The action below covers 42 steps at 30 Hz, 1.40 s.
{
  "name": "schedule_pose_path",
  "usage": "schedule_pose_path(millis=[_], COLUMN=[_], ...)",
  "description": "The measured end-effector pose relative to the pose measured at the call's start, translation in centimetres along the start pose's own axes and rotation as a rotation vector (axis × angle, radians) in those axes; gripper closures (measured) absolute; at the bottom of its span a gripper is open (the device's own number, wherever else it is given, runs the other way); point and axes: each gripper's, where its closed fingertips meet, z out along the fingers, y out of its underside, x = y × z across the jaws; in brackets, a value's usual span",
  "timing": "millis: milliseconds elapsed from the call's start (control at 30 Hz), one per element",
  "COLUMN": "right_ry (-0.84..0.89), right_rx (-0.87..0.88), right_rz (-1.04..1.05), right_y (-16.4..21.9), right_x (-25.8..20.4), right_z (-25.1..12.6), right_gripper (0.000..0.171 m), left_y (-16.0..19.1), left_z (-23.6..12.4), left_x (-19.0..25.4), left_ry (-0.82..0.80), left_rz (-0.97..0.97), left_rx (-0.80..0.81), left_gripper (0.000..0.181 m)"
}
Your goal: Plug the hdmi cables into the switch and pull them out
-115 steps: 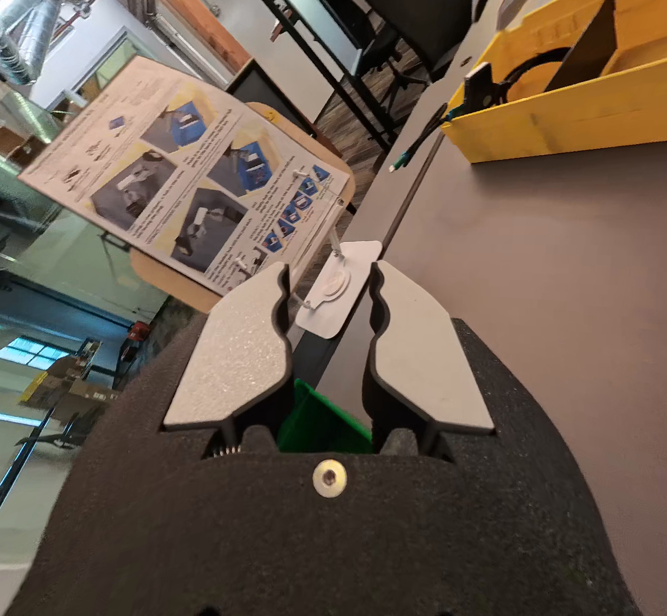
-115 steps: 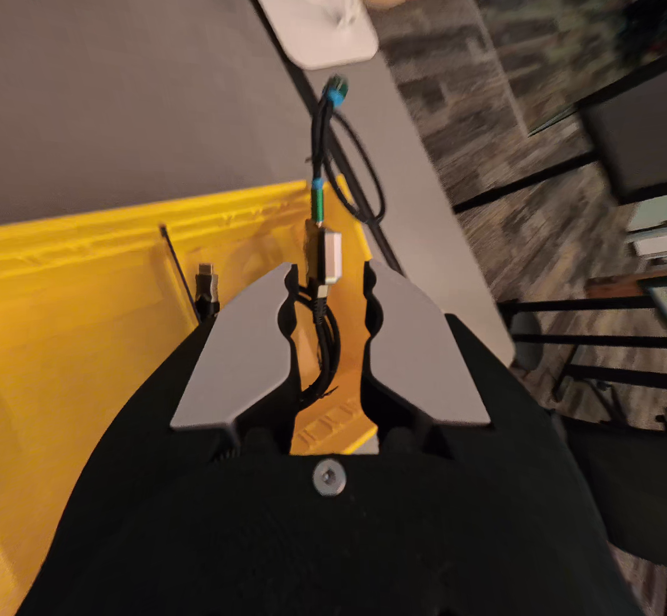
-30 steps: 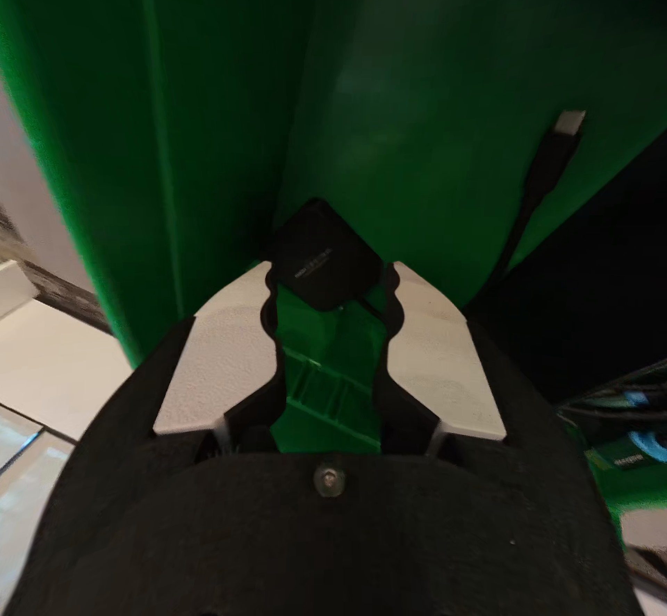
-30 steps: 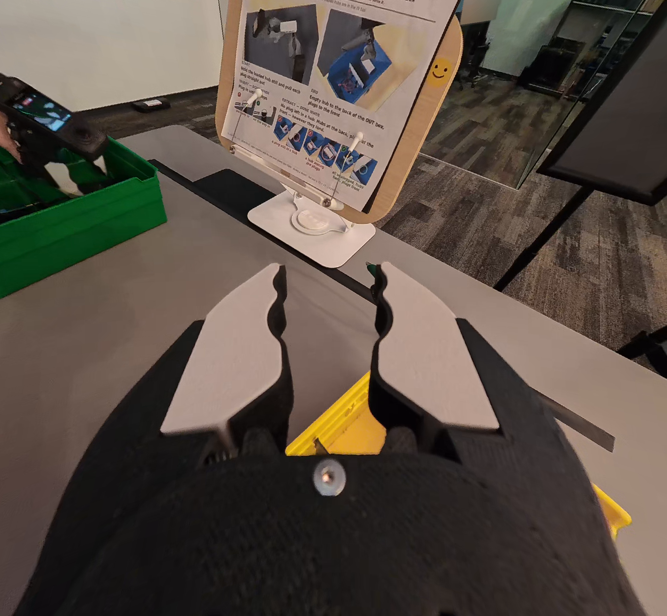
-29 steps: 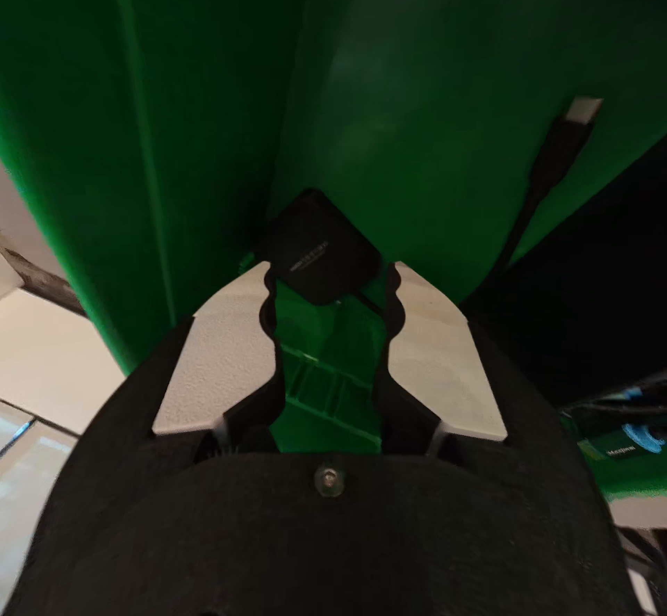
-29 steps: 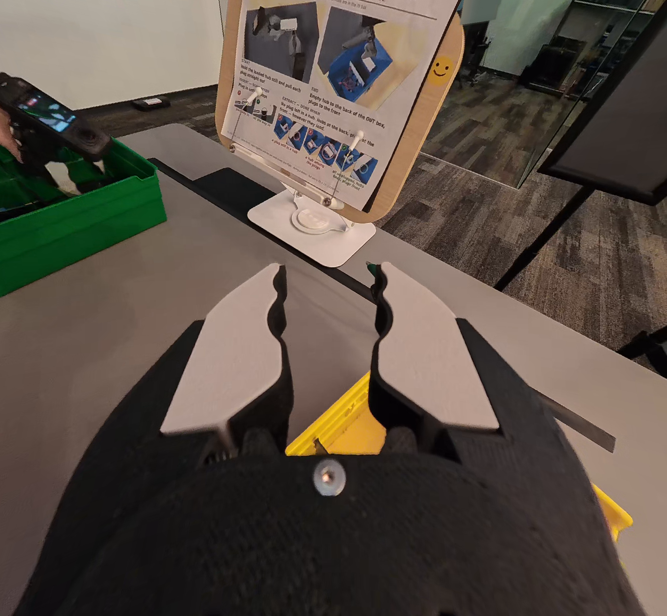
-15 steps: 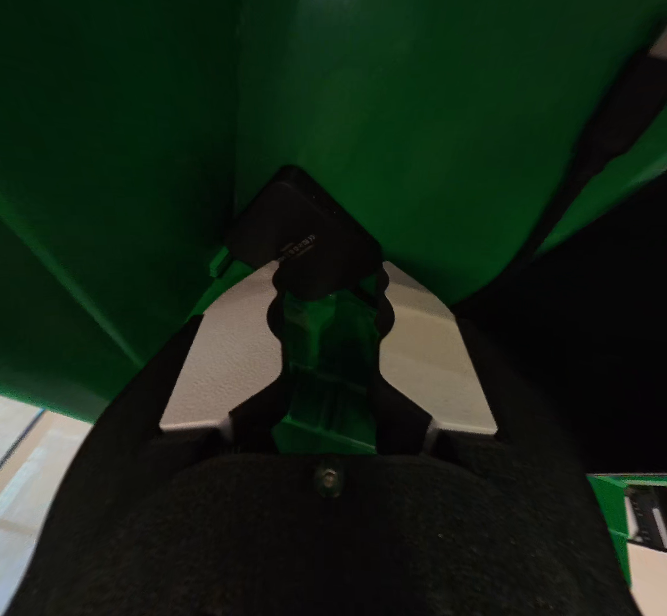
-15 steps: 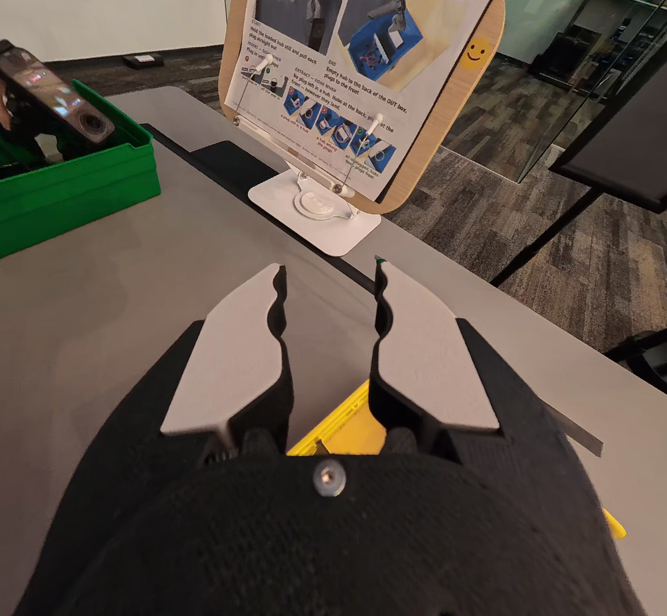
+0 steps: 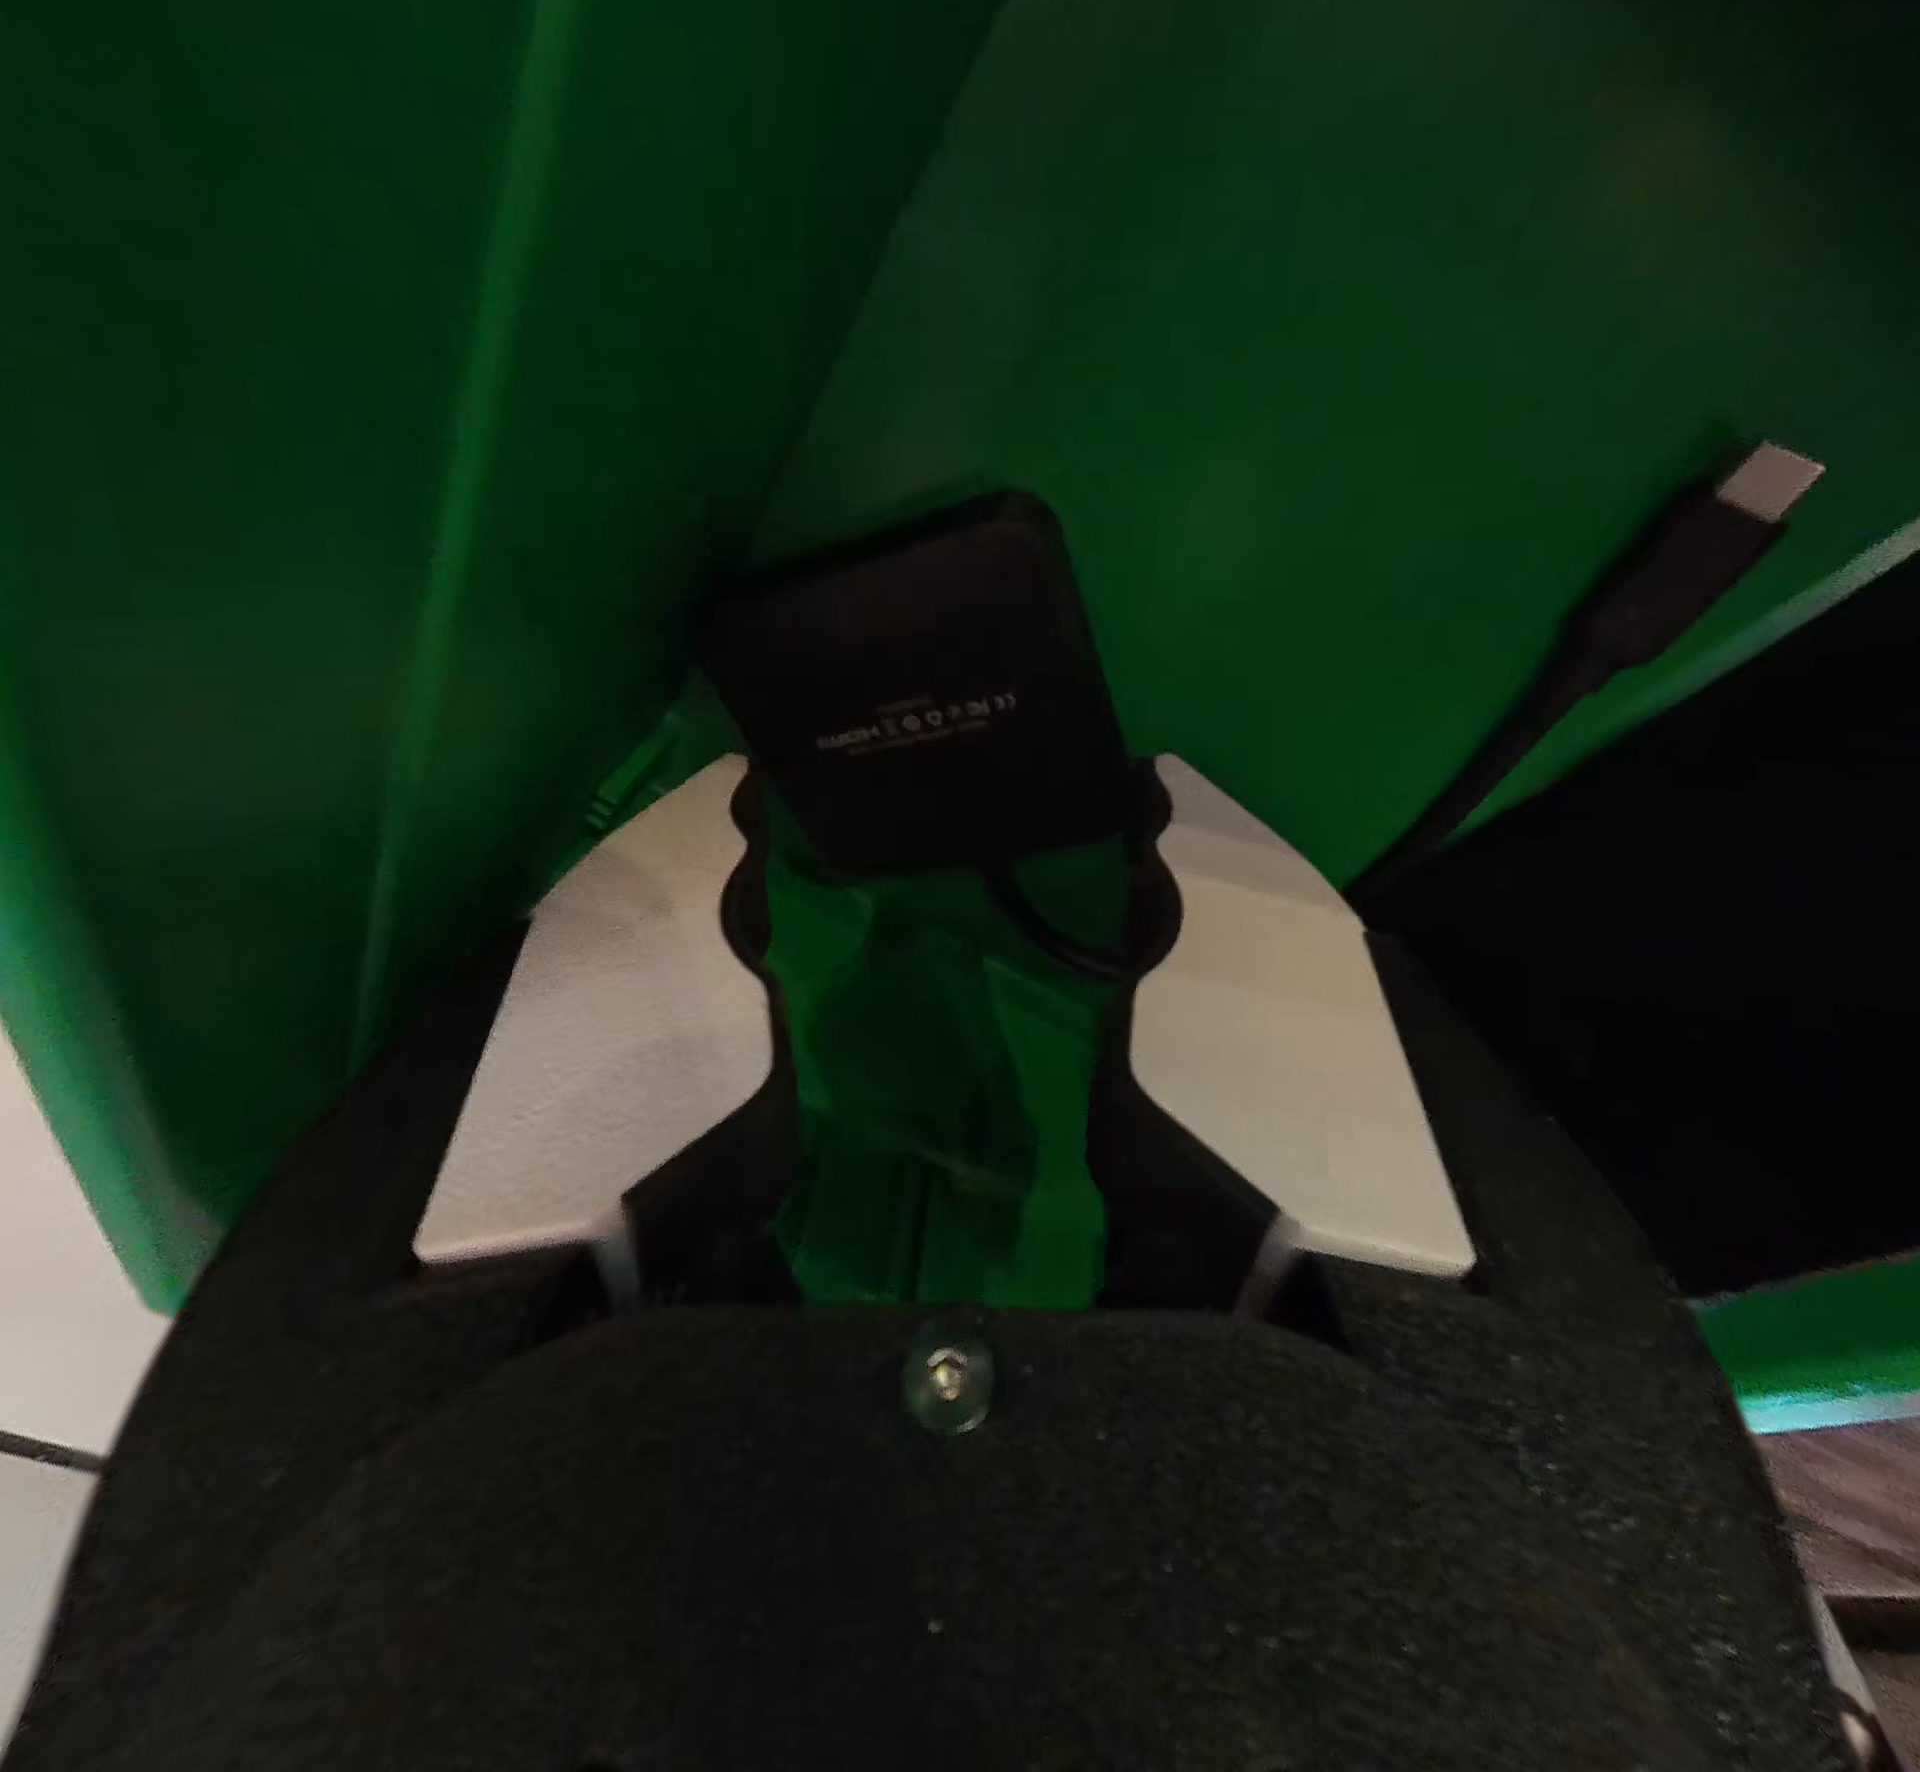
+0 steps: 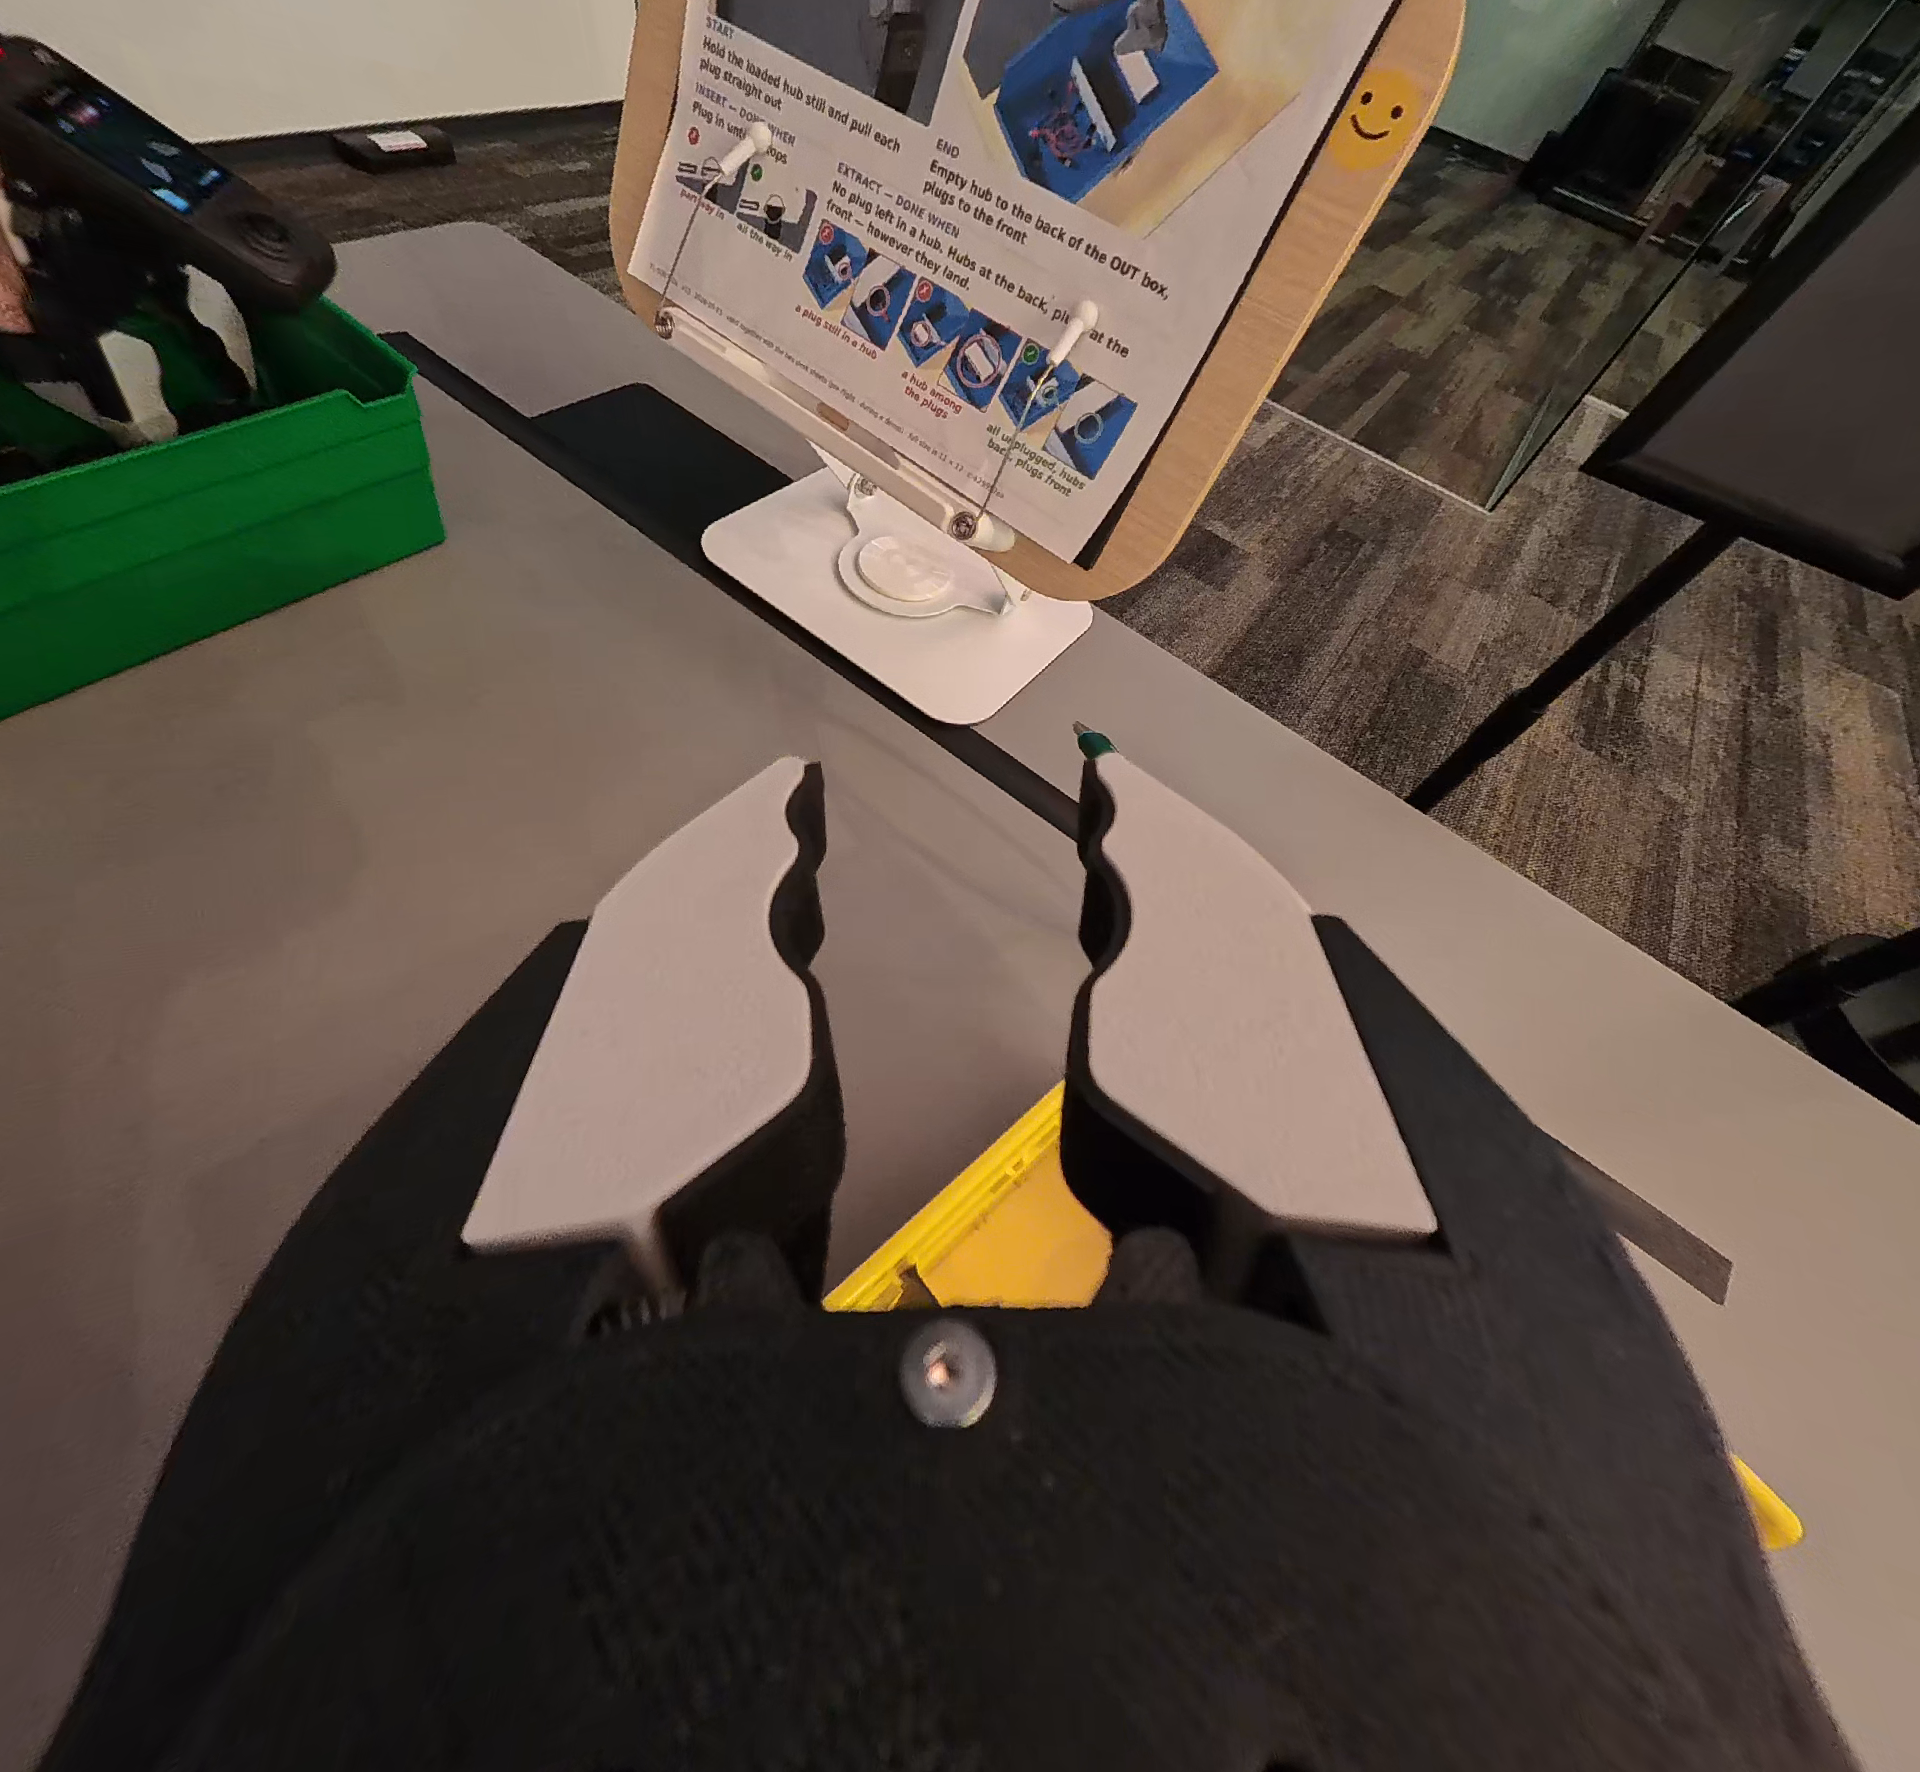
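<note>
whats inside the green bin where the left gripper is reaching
A black switch sits in the green bin's corner, between the left gripper's jaws, its thin cable looping beside it. A black plug lies further right. The gripper body covers the nearer floor.

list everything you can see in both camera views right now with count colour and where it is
Plastic bin: one, green, left on the table.
Square flat switch: one, black, inside the green bin, between the left fingertips.
Cable with silver plug: one, black, against the bin's inner wall.
Plastic bin: one, yellow, under the right gripper.
Instruction sheet on wooden stand: one, white base, far table edge.
Table: one, grey.
Left gripper: one, black with grey fingers, closed on the switch.
Right gripper: one, same colours, open, empty.
</note>
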Motion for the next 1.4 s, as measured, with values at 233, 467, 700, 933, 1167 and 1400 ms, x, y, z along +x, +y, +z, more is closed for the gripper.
schedule_pose_path(millis=[233, 467, 700, 933, 1167, 1400], right_ry=[-0.006, -0.015, -0.012, -0.005, -0.019, -0.020], right_rx=[-0.025, -0.040, -0.045, -0.081, -0.114, -0.106], right_rz=[-0.015, -0.038, -0.040, -0.059, -0.085, -0.109], right_y=[0.4, 0.5, 0.7, 1.2, 1.8, 1.5], right_x=[-0.4, -0.7, -0.6, -0.6, -1.1, -1.4], right_z=[0.6, 0.8, 0.9, 1.4, 1.9, 1.8], right_gripper=[0.124, 0.124, 0.124, 0.124, 0.124, 0.124], left_y=[-0.5, -0.4, -1.9, -1.5, -1.2, -1.7], left_z=[0.3, 0.3, -0.5, -0.1, 0.1, -0.1], left_x=[-0.2, 0.3, 1.0, 0.5, 0.6, 1.6], left_ry=[0.006, 0.009, -0.141, -0.056, -0.024, -0.040], left_rz=[0.060, 0.206, 0.445, 0.340, 0.327, 0.481], left_rx=[0.023, 0.049, 0.036, -0.029, -0.095, -0.008], left_gripper=[0.109, 0.108, 0.119, 0.111, 0.111, 0.112])
